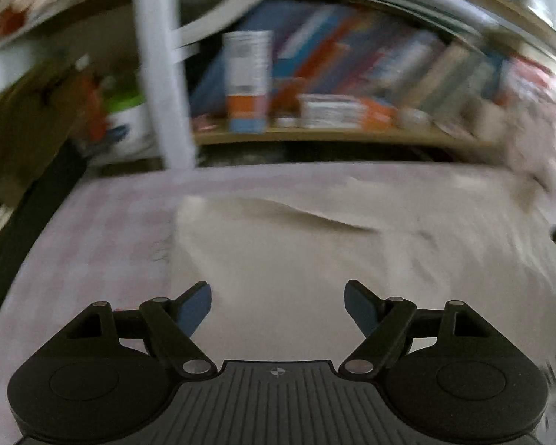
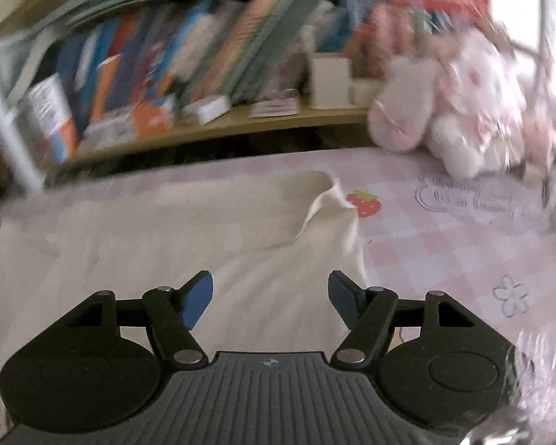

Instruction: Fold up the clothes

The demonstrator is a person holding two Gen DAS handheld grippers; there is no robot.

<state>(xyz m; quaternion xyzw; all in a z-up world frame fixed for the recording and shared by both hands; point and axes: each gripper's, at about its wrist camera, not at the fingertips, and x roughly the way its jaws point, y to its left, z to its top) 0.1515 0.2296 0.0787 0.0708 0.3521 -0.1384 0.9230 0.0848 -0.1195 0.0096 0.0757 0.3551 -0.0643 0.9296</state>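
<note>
From my left gripper (image 1: 278,306) I see both blue-padded fingers spread wide apart with nothing between them, poised over the cream garment (image 1: 315,244), which lies spread flat on the pink checked sheet (image 1: 103,222). This view gives me the garment's left edge and a long shallow crease running across it, plus a white upright post (image 1: 163,74) at the far side of the bed; neither shows well from the other side. My right gripper (image 2: 270,296) is likewise open, fingers parted and empty, over the same cream garment (image 2: 148,230). Only here do I get the garment's right end, where a corner of the cloth stands up in a raised fold just beside a printed strawberry (image 2: 365,202) on the sheet (image 2: 444,252). The right view also shows a pink and white plush toy (image 2: 459,115) sitting at the far edge of the bed, which in the left view is only a pale smear at the right margin. Both views take in the bookshelf (image 2: 189,55) behind the bed, but motion blur smears the spines so I cannot read any titles. The lettering printed on the sheet near the plush is too soft to make out. The garment's near edge is hidden behind each gripper body, so I cannot tell what kind of clothing it is, nor whether the fingers touch it.
</note>
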